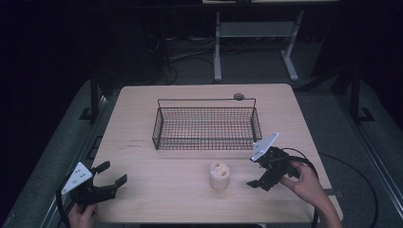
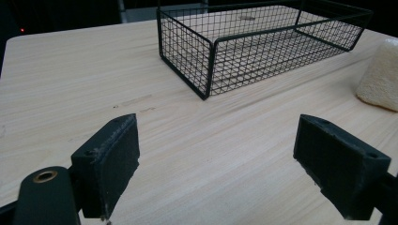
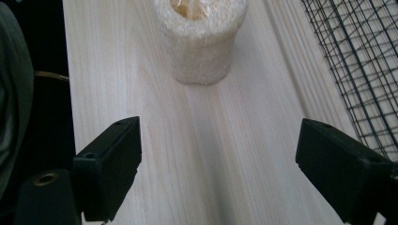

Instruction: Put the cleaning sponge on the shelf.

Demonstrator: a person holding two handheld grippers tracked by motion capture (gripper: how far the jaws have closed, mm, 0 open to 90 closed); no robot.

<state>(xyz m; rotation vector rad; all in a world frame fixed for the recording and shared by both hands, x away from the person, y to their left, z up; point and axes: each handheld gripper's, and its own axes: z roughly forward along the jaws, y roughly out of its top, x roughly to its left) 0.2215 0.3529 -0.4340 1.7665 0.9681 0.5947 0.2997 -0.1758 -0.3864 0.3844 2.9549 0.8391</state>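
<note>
A cream, spongy cylinder stands upright on the wooden table, in front of a black wire basket. My right gripper is open just right of the cylinder and points at it. In the right gripper view the cylinder stands ahead of the open right gripper, with the basket at the right. My left gripper is open near the front left corner with nothing between its fingers. Ahead of the left gripper are bare wood, the basket and the cylinder at the far right.
The basket holds nothing. A small dark round object lies on the table behind the basket. Bare wood spreads left of the basket and between the two grippers. A pale frame stands on the floor beyond the table.
</note>
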